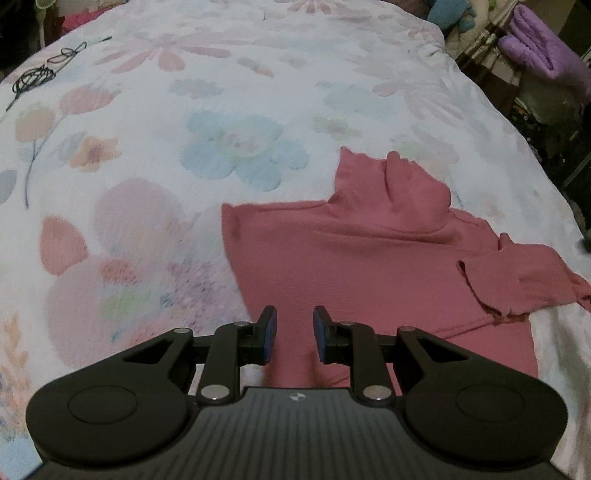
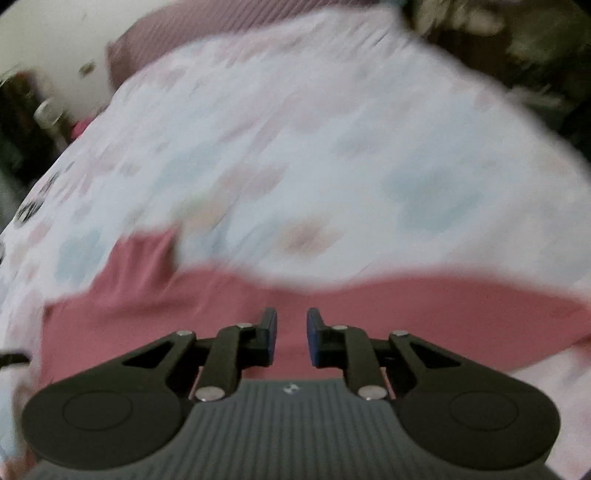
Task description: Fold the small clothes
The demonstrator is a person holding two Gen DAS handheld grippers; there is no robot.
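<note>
A small pink turtleneck top point(image 1: 369, 266) lies flat on a floral bedspread point(image 1: 184, 147), its collar pointing away and one short sleeve spread to the right. My left gripper point(image 1: 294, 334) is open and empty, hovering over the top's lower left part. In the blurred right wrist view the same pink top point(image 2: 406, 314) stretches across the frame. My right gripper point(image 2: 291, 334) is open and empty above it.
A coiled black cable point(image 1: 40, 74) lies on the bed at the far left. A purple blanket point(image 1: 543, 48) and clutter sit beyond the bed's right edge. A blue plush item point(image 1: 450, 14) is at the far end.
</note>
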